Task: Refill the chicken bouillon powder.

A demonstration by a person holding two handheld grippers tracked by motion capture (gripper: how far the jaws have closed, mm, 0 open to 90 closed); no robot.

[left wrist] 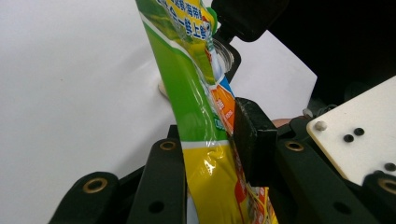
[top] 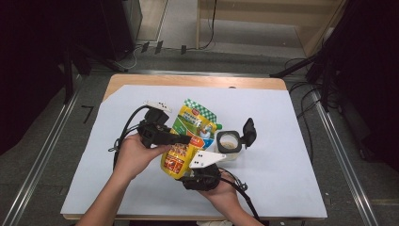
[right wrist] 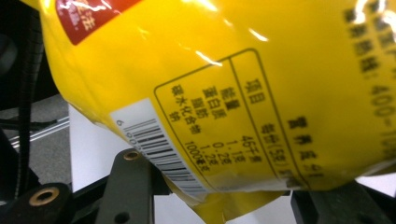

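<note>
In the high view a yellow and green pouch point(top: 186, 139) is held tilted over the middle of the white-covered counter point(top: 282, 165), its checkered top pointing to 12 o'clock. The left gripper point(top: 181, 139) comes in from 9 o'clock and lies across the pouch's middle. The right gripper point(top: 200, 175) has the pouch's bottom end, at 6 o'clock. Just beside the pouch, at 3 o'clock, stands a small jar point(top: 229, 142) with its black flip lid point(top: 249, 131) swung open.

In the left gripper view the pouch point(left wrist: 201, 140) runs upward between the two black jaws. The right-hand jaw's pad lies against the film, the left-hand jaw sits close alongside; whether they really clamp cannot be told. At 12 o'clock the jar's mouth point(left wrist: 225, 58) peeks from behind the pouch, with the lid point(left wrist: 247, 16) above it.

In the right gripper view the yellow back of the pouch point(right wrist: 233, 93), with barcode and nutrition table, rests across the jaws, which close on its lower edge.
</note>
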